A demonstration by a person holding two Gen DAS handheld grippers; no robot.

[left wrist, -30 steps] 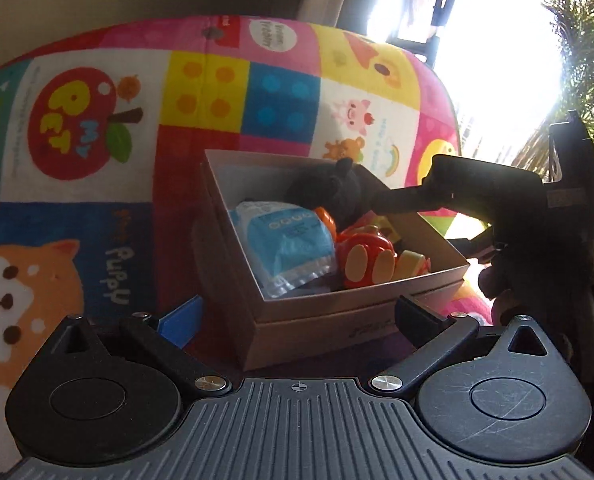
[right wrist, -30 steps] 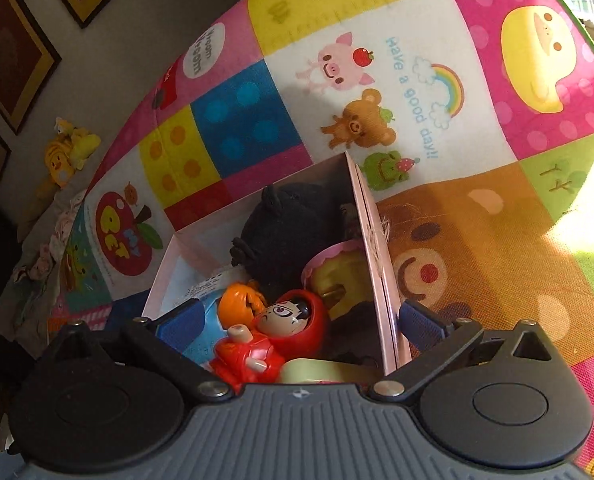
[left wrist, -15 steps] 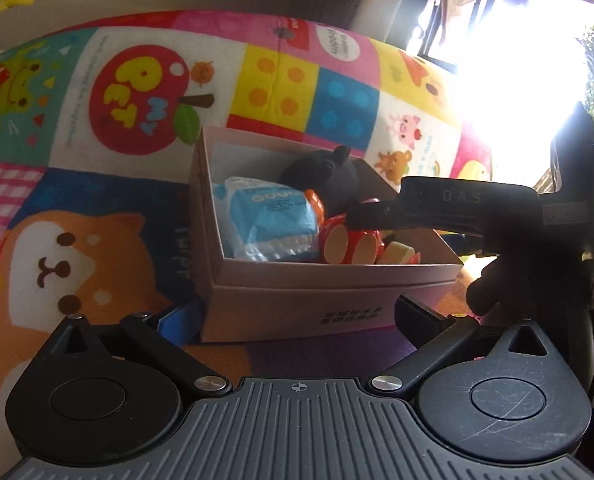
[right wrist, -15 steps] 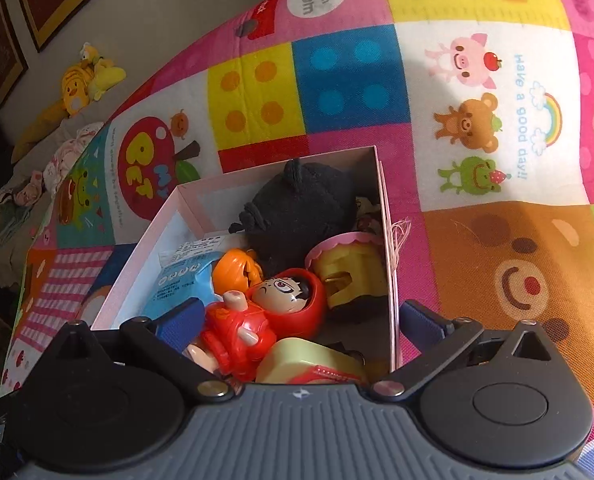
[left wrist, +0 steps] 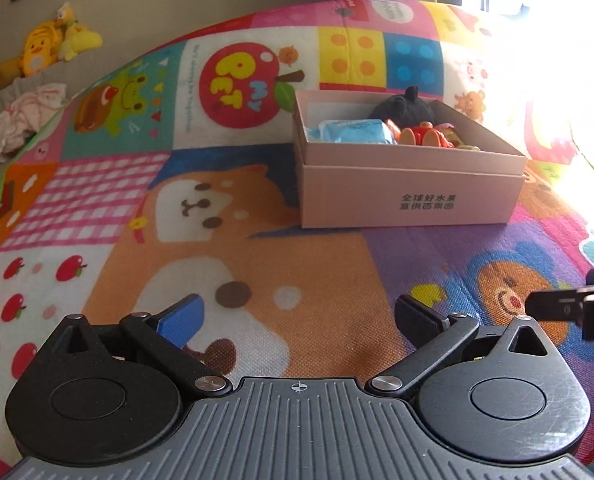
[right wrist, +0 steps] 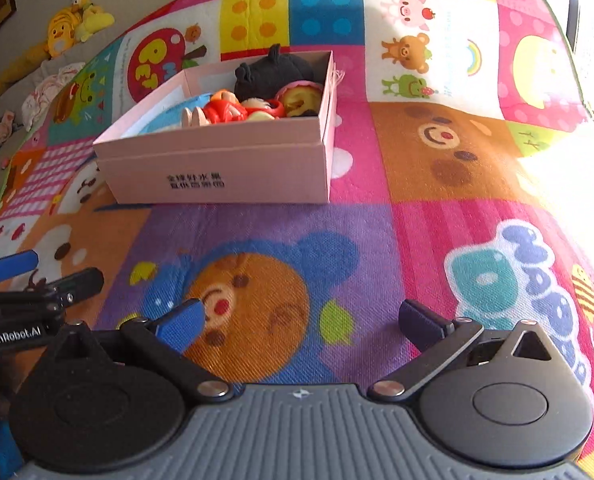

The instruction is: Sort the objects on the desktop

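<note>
Inside the pink box [right wrist: 233,160] lie toys [right wrist: 233,110]; both grippers' jaws gape, empty.

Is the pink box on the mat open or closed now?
Open. The pink box has no lid on top, so the black plush and red figure show inside.

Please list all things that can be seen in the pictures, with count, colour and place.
box: one, pink, on the mat
black plush: one, in the box, far end
red figure: one, lying in the box
blue packet: one, in the box
yellow cup toy: one, pink rim, in the box
mat: one, many colours, under everything
yellow plush toys: several, beyond the mat
left gripper: black, open, empty
right gripper: black, open, empty
</note>
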